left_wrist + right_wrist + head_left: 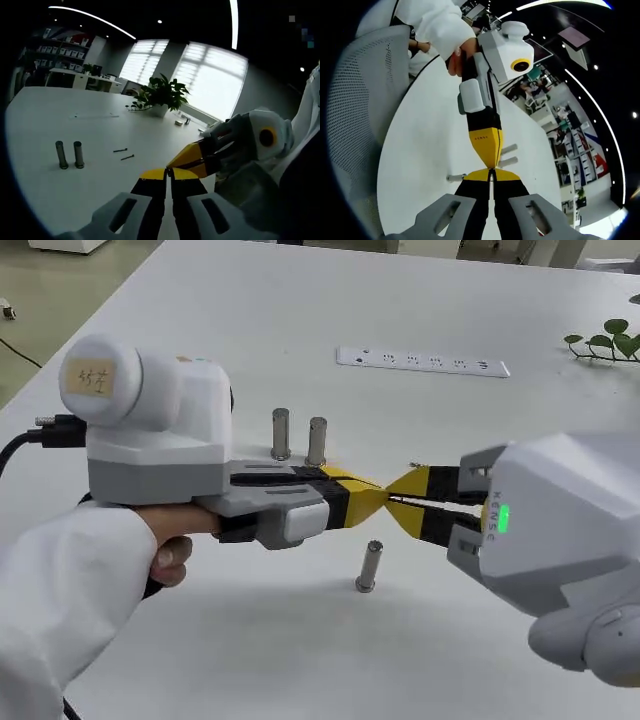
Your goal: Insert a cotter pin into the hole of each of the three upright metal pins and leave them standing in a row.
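Left gripper [372,497] and right gripper [402,500] meet tip to tip at frame centre. Both sets of jaws are closed; anything pinched between them is indiscernible. Probably a handover to regrip.

Two metal pins [281,433] stand upper centre, the third pin [369,566] stands apart below centre. Two cotter pins [120,149] lie loose beside the pair.

The head view is bright and evenly lit from overhead. The white table [470,310] carries a soft, faint shadow under the left gripper [383,502]. In the left gripper view, windows [215,80] ahead of the jaws glare white and the table looks dim. Both gripper views bend strongly toward their edges.
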`<state>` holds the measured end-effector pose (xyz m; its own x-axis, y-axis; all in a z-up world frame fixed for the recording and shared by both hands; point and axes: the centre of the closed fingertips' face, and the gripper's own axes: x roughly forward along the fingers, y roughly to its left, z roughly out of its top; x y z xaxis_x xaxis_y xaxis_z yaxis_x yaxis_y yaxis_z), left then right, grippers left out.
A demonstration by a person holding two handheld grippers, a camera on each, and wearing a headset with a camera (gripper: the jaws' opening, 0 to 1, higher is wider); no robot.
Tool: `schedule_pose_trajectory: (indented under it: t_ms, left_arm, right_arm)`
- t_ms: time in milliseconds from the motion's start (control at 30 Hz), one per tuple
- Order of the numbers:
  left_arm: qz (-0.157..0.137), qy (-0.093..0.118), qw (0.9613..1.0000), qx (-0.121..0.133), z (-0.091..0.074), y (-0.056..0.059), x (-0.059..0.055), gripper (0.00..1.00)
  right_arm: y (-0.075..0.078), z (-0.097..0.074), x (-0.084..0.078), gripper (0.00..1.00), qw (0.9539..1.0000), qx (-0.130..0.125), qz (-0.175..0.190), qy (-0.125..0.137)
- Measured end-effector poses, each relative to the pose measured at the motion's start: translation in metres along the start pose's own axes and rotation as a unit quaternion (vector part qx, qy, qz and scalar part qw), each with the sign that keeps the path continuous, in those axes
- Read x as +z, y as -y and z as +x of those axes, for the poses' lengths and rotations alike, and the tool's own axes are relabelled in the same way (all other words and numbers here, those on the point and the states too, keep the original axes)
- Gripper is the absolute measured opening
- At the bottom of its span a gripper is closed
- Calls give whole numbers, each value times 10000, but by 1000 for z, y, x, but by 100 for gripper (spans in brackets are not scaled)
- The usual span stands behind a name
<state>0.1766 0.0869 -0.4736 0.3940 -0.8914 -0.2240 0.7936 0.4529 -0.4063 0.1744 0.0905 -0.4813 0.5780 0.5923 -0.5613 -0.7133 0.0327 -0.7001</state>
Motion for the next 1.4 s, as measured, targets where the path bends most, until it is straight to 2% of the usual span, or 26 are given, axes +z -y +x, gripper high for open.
schedule_pose_trajectory:
  t_ms: [67, 167, 267, 367, 400, 433, 467, 633, 700, 900, 1000, 1067, 1167, 1200, 1233, 1267, 1300, 1333, 1367, 1400]
  left_arm:
    - [-9, -18, 10000, -26, 0, 0, -1, 0]
    - [144, -52, 9999, -44, -1, 0, -2, 0]
    - [16, -136, 9999, -5, -2, -1, -3, 0]
    - [75, -148, 9999, 35, -3, -1, -3, 0]
    - [-28, -134, 9999, 52, -3, -2, -3, 0]
    - [-343, -93, 9993, 80, -3, -2, -2, 0]
    - [-496, -74, 9987, 80, -3, -3, -1, 0]
    - [-306, -90, 9995, 83, -5, -3, -2, 0]
    - [-298, -78, 9995, 96, -6, -3, -2, 0]
    - [-216, -105, 9997, 74, -8, -1, -3, 0]
    - [-180, -70, 9998, 64, -10, 0, -2, 0]
    - [-106, 4, 9999, 5, -12, 4, 1, 0]
    - [209, 33, 9998, -54, -13, 7, 4, 0]
    - [292, 47, 9995, -63, -13, 8, 4, 0]
    - [337, 31, 9994, -77, -14, 9, 4, 0]
    - [443, 7, 9990, -96, -14, 10, 2, 0]
    - [483, -3, 9988, -93, -14, 10, 2, 0]
    - [597, -47, 9981, -120, -14, 11, 0, 0]
    - [629, -27, 9978, -190, -15, 14, 0, 0]
    - [671, 7, 9974, -249, -15, 16, 1, 0]
  right_arm:
    - [-1, 0, 1, 0, 10000, 20, -6, 13]
    - [-2, 0, 2, 0, 10000, 42, -38, 19]
    - [-4, 1, 3, 0, 9999, 60, -97, 28]
    - [-4, 1, 3, 0, 9999, 60, -105, 41]
    - [-3, 2, 4, 0, 9999, 67, -86, 55]
    - [-3, 2, 4, 0, 9999, 55, -63, 73]
    - [-2, 2, 4, 0, 9999, 50, -73, 89]
    - [-3, 2, 6, 0, 9997, 105, -26, 236]
    - [-4, 3, 3, 0, 9997, 121, -72, 174]
    - [-3, 2, -2, 4, 9998, 118, 113, 132]
    - [-7, 1, -8, 9, 9981, 276, 541, 107]
    - [-8, 0, -7, 10, 9933, 394, 1050, 280]
    - [-9, -2, -9, 16, 9808, 620, 1799, 435]
    - [-9, -2, -11, 16, 9746, 700, 2072, 479]
    - [-8, -3, -11, 16, 9704, 746, 2232, 536]
    - [-9, -4, -11, 16, 9637, 862, 2454, 603]
    - [-10, -5, -11, 17, 9546, 994, 2726, 673]
    - [-9, -6, -10, 17, 9499, 1030, 2855, 752]
    - [-12, -8, -8, 17, 9405, 1231, 3055, 837]
    - [-11, -8, -11, 16, 9362, 1277, 3159, 864]
